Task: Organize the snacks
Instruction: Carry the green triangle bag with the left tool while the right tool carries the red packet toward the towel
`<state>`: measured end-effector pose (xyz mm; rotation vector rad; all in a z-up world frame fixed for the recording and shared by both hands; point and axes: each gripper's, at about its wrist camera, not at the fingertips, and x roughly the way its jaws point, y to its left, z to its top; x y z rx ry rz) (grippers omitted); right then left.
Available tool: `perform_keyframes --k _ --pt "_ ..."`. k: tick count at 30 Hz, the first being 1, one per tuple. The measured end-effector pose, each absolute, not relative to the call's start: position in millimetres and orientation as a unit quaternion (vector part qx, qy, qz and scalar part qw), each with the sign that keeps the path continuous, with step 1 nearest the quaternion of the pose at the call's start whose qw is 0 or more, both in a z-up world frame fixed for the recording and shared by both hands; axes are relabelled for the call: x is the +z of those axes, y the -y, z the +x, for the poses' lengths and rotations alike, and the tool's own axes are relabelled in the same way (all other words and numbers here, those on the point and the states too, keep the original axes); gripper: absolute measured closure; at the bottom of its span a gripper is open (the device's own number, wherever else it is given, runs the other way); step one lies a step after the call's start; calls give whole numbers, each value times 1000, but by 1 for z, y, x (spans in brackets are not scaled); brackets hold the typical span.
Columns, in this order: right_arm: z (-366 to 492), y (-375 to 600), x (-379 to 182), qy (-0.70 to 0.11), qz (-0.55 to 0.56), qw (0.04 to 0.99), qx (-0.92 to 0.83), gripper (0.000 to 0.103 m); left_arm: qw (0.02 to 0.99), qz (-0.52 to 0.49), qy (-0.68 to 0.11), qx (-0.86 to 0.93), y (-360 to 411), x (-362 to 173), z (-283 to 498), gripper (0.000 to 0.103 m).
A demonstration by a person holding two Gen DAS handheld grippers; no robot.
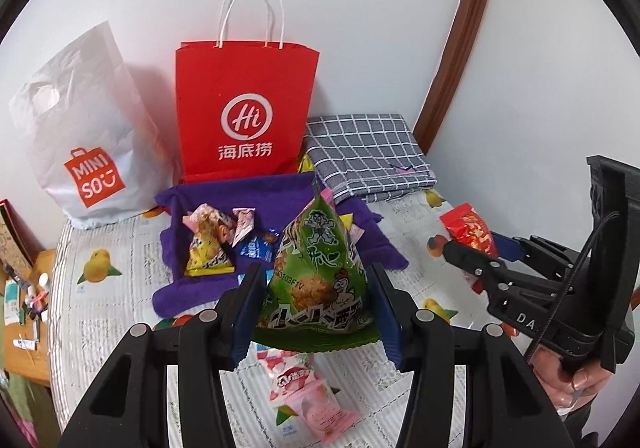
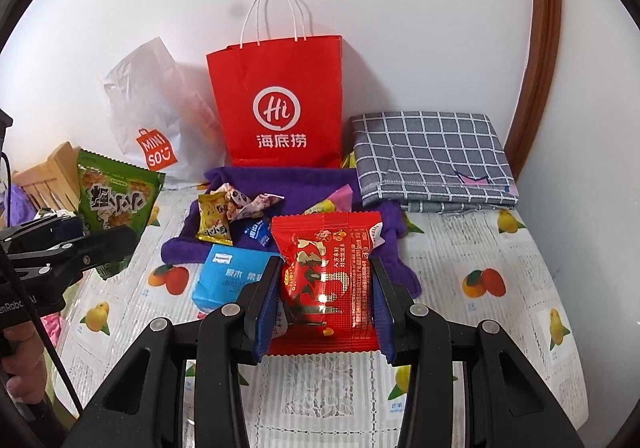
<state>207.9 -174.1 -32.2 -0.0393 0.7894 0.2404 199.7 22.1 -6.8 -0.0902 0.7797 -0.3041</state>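
Left gripper [image 1: 316, 308]: jaws pinching a green snack packet [image 1: 320, 272], puffed, glossy, cartoon print, standing upright between the 2 blue pads and lifted off the table.

Below it a pink packet [image 1: 308, 388] lies flat on the fruit-print tablecloth [image 1: 100, 308].

Right gripper [image 2: 324, 300]: jaws pinching a red snack packet [image 2: 332, 272], crimped edges, gold lettering, held by both side edges above the cloth.

Just beside it, a blue packet [image 2: 228, 280].

Farther: purple towel [image 2: 192, 244] carrying small snacks, including a yellow packet [image 2: 214, 222].

At the wall: red paper bag [image 2: 280, 104], white plastic bag [image 2: 156, 108], folded checked cloth [image 2: 432, 156].
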Motion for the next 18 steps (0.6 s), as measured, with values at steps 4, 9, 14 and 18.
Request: perform_keyframes --k 4,9,14,18 --pt "214 175 -29 -384 -15 915 120 61 913 -41 -377 -149 -18 -4 207 54" --pt "221 173 -24 -380 -11 916 125 61 913 -47 -378 -150 -16 -2 217 54" --pt "230 171 -23 -382 -10 916 124 61 912 -50 -379 -151 -15 -1 225 54" --pt "236 167 -21 -382 -13 916 123 61 912 -50 -379 -147 -17 0 233 54"
